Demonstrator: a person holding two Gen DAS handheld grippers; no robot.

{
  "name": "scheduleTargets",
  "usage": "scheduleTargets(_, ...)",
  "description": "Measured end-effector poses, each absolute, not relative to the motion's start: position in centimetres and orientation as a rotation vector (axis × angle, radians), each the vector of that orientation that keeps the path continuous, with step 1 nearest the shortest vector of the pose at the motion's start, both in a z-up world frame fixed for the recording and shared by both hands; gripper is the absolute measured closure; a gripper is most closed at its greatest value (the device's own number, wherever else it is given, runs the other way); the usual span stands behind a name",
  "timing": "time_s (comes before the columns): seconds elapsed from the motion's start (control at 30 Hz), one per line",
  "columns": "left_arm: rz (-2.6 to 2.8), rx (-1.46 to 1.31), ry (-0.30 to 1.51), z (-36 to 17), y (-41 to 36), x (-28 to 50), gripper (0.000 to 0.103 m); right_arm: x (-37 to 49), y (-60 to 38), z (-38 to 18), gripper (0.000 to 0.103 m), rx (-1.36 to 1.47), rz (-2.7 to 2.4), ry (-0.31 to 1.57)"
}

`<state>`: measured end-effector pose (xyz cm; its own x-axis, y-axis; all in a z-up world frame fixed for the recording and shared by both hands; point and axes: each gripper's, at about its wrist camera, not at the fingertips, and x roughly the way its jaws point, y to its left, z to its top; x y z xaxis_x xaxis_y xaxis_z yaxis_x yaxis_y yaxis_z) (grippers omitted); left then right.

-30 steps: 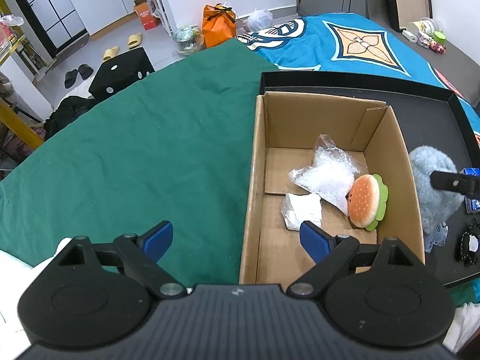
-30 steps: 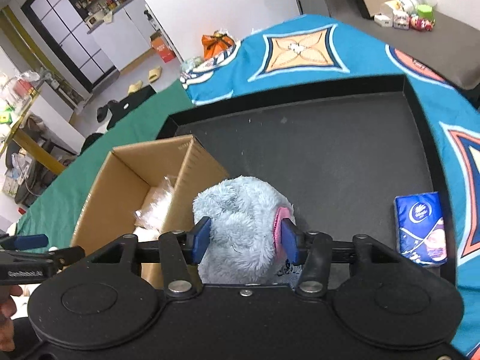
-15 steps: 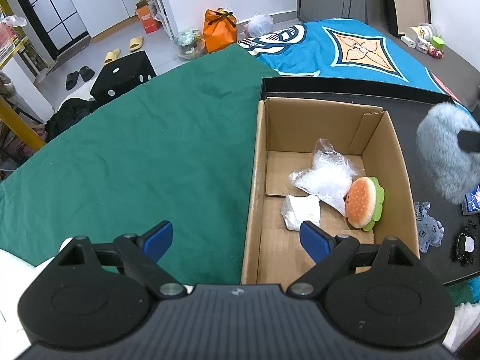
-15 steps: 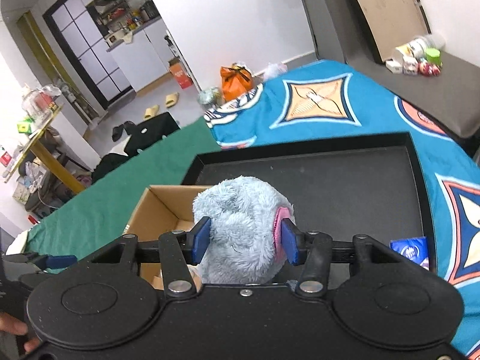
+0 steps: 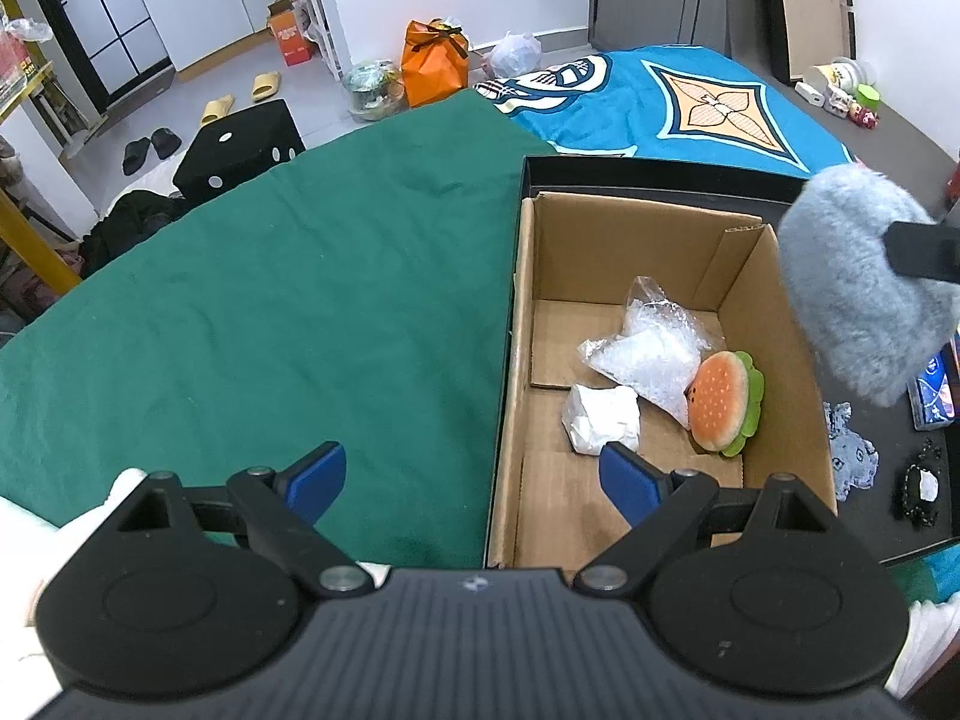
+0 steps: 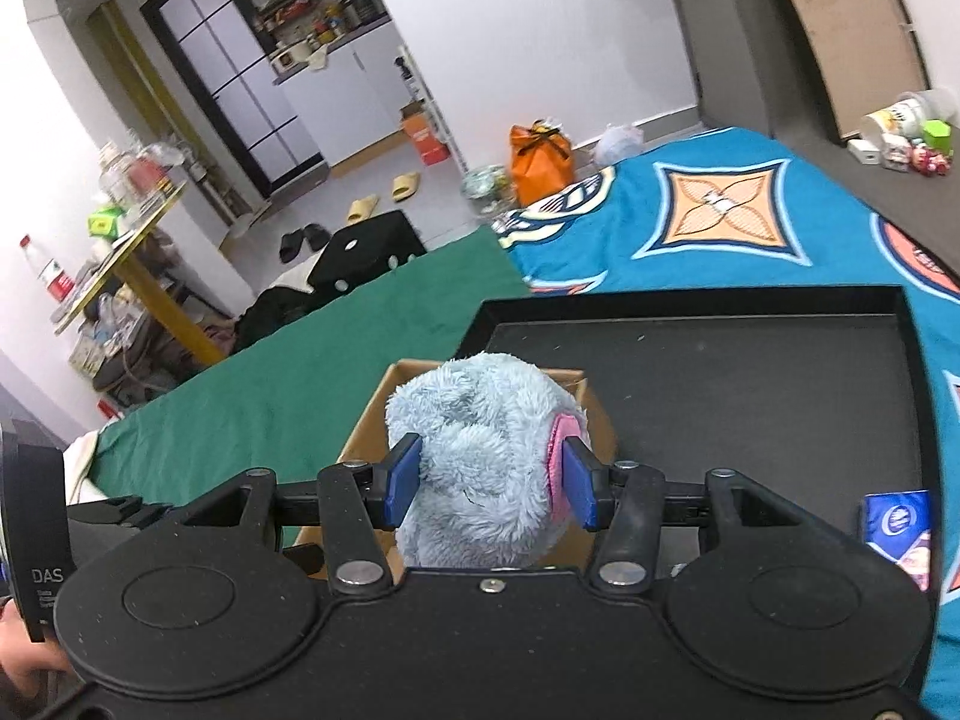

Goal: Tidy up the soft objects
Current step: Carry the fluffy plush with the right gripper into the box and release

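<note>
My right gripper (image 6: 489,483) is shut on a fluffy grey-blue plush toy (image 6: 480,450) and holds it in the air over the right wall of the cardboard box (image 6: 600,420). In the left wrist view the plush toy (image 5: 858,288) hangs at the right, above the box (image 5: 522,324). In the box lie a burger plush (image 5: 723,402), a clear plastic bag (image 5: 648,354) and a white wad (image 5: 600,420). My left gripper (image 5: 468,480) is open and empty, over the box's near left wall.
The box stands in a black tray (image 6: 750,372) on a bed with a green cover (image 5: 270,300) and a blue patterned cover (image 5: 690,102). A blue tissue pack (image 6: 897,531), a small blue cloth (image 5: 849,462) and a black trinket (image 5: 918,483) lie in the tray.
My right gripper has lifted the plush toy off the tray and carried it up and left toward the box. The left gripper has hardly moved.
</note>
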<state>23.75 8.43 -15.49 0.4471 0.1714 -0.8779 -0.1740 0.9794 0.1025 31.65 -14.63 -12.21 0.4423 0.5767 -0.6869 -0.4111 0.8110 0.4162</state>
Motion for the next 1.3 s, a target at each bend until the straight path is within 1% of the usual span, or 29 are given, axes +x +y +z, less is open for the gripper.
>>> scheduleTargets(0.17,0.190,-0.038,1.086,-16.0,9.1,23.6,0.016,31.4,-12.6,-12.8,0.054,0.181,0.642,0.962)
scheduleTargets(0.23,0.179,-0.050,1.084,-16.3,9.3,23.5,0.022,31.3,-11.7,-13.2,0.054,0.177,0.653,0.977)
scheduleTargets(0.3,0.169,-0.062,1.094,-16.7,9.5,23.5,0.036,31.0,-10.9,-13.5,0.054,0.179,0.663,0.992)
scheduleTargets(0.33,0.165,-0.070,1.100,-16.9,9.7,23.5,0.039,31.0,-10.6,-13.7,0.054,0.181,0.668,1.000)
scheduleTargets(0.4,0.160,-0.091,1.111,-17.3,10.1,23.4,0.052,30.9,-9.6,-14.2,0.054,0.183,0.676,1.020)
scheduleTargets(0.43,0.157,-0.099,1.115,-17.5,10.2,23.4,0.054,30.8,-9.3,-14.5,0.054,0.185,0.679,1.029)
scheduleTargets(0.5,0.146,-0.109,1.126,-17.9,10.4,23.3,0.067,30.7,-8.7,-15.0,0.054,0.188,0.684,1.048)
scheduleTargets(0.6,0.123,-0.135,1.135,-18.3,10.8,23.1,0.080,30.4,-7.8,-15.6,0.054,0.188,0.692,1.071)
scheduleTargets(0.7,0.097,-0.154,1.136,-18.6,10.8,23.0,0.088,30.2,-7.0,-16.1,0.053,0.188,0.696,1.093)
scheduleTargets(0.77,0.084,-0.164,1.138,-18.8,10.8,22.9,0.091,30.2,-6.7,-16.4,0.053,0.196,0.693,1.109)
scheduleTargets(0.8,0.079,-0.167,1.138,-18.8,10.8,22.9,0.092,30.2,-6.5,-16.6,0.050,0.203,0.691,1.122)
scheduleTargets(0.83,0.075,-0.169,1.138,-18.9,10.8,22.9,0.093,30.2,-6.4,-16.8,0.045,0.215,0.688,1.142)
scheduleTargets(0.87,0.071,-0.172,1.138,-18.9,10.8,22.9,0.093,30.3,-6.3,-17.1,0.044,0.231,0.683,1.168)
scheduleTargets(0.97,0.066,-0.174,1.138,-19.0,10.9,22.9,0.093,30.3,-6.2,-17.6,0.044,0.251,0.694,1.206)
scheduleTargets(1.17,0.068,-0.185,1.137,-18.9,11.0,22.9,0.093,29.9,-7.3,-16.4,0.044,0.225,0.690,1.187)
scheduleTargets(1.23,0.070,-0.180,1.137,-18.8,10.9,22.9,0.093,29.9,-7.9,-15.7,0.041,0.201,0.683,1.164)
scheduleTargets(1.3,0.073,-0.169,1.135,-18.8,10.8,22.8,0.092,29.9,-8.6,-14.9,0.032,0.183,0.676,1.142)
